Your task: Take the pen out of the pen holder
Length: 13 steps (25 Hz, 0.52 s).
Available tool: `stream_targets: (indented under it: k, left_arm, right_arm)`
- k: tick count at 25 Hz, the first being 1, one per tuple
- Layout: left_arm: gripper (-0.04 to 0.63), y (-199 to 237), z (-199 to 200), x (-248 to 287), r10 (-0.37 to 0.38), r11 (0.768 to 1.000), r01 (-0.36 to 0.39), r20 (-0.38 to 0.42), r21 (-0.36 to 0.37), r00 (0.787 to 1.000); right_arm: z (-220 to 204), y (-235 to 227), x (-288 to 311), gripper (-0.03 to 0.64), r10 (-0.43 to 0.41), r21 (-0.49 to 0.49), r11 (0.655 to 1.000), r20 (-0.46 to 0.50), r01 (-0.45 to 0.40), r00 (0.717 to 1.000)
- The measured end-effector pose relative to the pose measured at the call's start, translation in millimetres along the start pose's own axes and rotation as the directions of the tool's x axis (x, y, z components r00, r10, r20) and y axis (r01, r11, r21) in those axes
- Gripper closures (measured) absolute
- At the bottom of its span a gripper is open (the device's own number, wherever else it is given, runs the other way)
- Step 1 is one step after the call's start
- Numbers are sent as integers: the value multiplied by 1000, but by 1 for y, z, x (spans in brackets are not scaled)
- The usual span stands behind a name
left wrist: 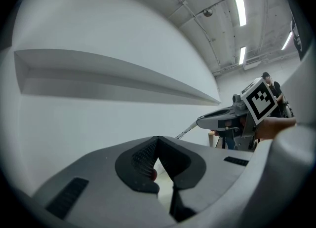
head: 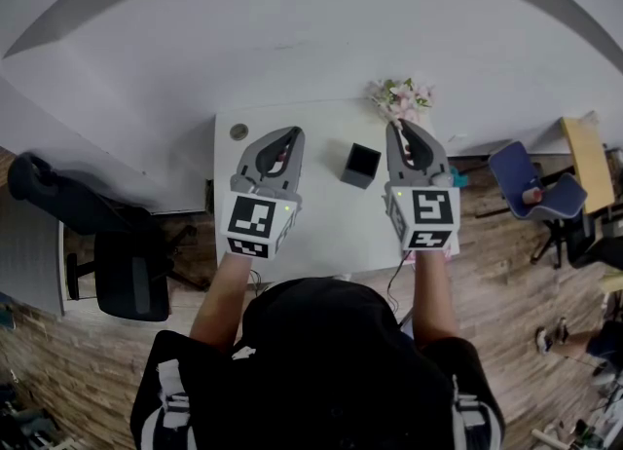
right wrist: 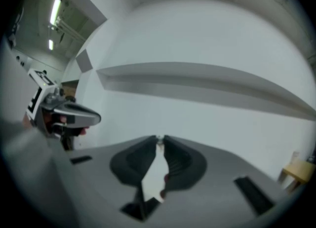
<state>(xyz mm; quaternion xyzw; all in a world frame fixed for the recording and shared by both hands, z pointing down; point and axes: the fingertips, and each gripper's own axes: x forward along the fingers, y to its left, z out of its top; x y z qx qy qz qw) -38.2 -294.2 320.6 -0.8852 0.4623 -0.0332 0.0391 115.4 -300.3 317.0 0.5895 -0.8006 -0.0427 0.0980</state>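
Note:
A black square pen holder (head: 361, 165) stands on the white table (head: 321, 234), between my two grippers. My right gripper (head: 393, 127) is raised to the holder's right, with its jaws shut on a thin pale pen (left wrist: 189, 130). The pen sticks out past the right gripper (left wrist: 200, 122) tips in the left gripper view. In the right gripper view only a small pale bit shows between the right gripper (right wrist: 160, 139) tips. My left gripper (head: 294, 131) hovers left of the holder. The left gripper (left wrist: 157, 139) jaws meet at the tips with nothing between them.
A bunch of pink flowers (head: 401, 97) stands at the table's far right corner. A small round object (head: 238, 131) lies at its far left corner. A black office chair (head: 117, 263) is on the left, a blue chair (head: 531, 185) on the right. Both gripper views face a white wall.

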Motion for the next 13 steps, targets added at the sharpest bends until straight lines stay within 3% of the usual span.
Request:
stream_targets:
  k: [13]
  left_arm:
    - [575, 3, -1, 5, 5, 1000, -5, -3, -6, 1000]
  right_arm:
    - [-7, 5, 9, 545, 21, 11, 1000, -31, -21, 999]
